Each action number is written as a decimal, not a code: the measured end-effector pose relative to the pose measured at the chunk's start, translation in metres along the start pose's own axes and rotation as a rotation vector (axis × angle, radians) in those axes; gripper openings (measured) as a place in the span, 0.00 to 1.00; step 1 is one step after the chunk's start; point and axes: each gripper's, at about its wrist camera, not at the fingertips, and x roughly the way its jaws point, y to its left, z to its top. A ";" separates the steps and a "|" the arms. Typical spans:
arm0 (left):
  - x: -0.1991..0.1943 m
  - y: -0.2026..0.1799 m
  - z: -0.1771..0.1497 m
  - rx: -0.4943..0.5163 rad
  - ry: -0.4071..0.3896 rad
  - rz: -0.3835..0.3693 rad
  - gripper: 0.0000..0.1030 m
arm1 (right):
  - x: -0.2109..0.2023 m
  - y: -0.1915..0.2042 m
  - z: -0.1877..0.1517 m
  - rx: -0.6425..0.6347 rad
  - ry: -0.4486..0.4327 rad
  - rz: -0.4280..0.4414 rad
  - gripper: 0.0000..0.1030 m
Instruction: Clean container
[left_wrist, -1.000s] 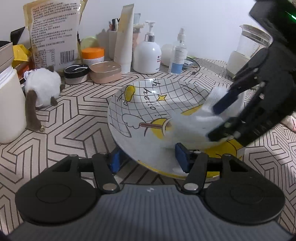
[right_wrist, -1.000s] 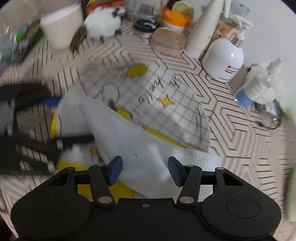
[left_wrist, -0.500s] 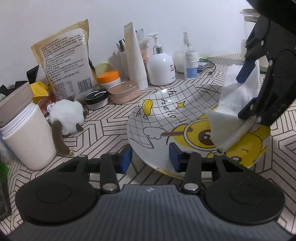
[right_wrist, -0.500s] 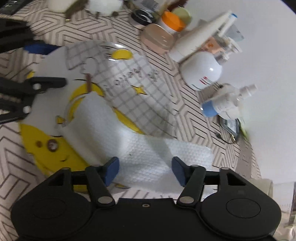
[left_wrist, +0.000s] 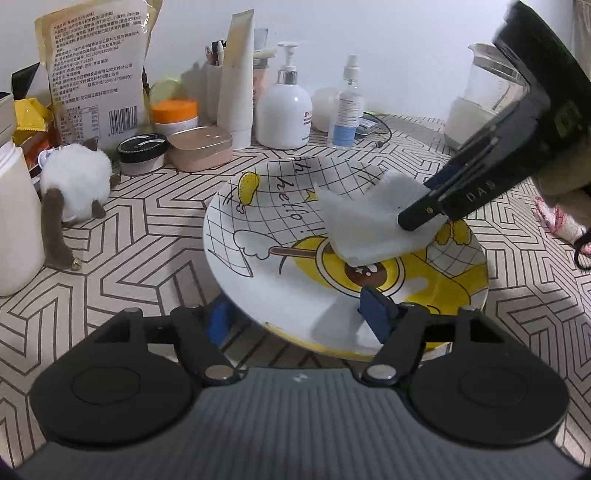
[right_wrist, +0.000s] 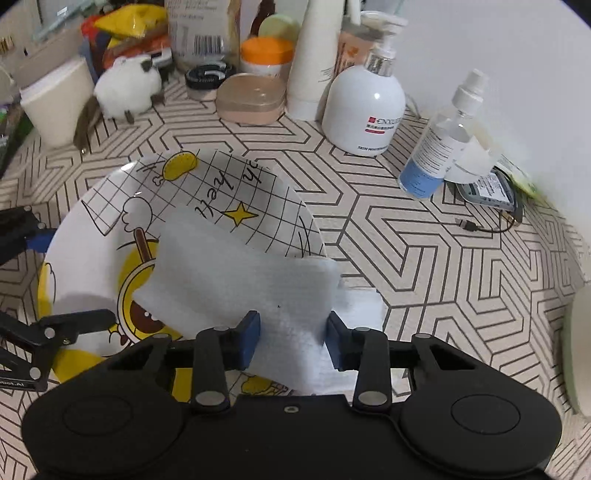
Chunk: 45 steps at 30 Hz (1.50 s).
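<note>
Patterned tabletop (left_wrist: 147, 236) carries plate (left_wrist: 258, 236), printed, shallow, tilted up off surface, front of pump bottle (left_wrist: 284, 114). Likely ceramic: stiff, glossy, slippery, breakable; hold at near rim. Left gripper (left_wrist: 299, 314) clamps that rim. Right gripper (right_wrist: 291, 338) pinches soft, light tissue (right_wrist: 236, 280), pressed on plate centre.

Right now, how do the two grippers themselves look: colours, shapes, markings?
The left gripper has a ribbed grey body, two round black discs, black linkage arms with silver pivot screws and blue finger pads. The right gripper is all black with the same discs, silver screws and blue pads; pale lettering marks its side.
</note>
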 end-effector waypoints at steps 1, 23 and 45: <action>0.000 0.000 0.000 0.000 0.000 -0.002 0.68 | -0.001 0.001 -0.004 0.008 -0.014 0.000 0.42; 0.000 0.002 0.002 0.020 0.013 -0.026 0.76 | -0.002 0.000 -0.002 0.021 -0.031 0.011 0.45; 0.001 0.002 0.002 0.021 0.011 -0.023 0.77 | 0.000 0.054 0.008 -0.335 -0.028 -0.343 0.48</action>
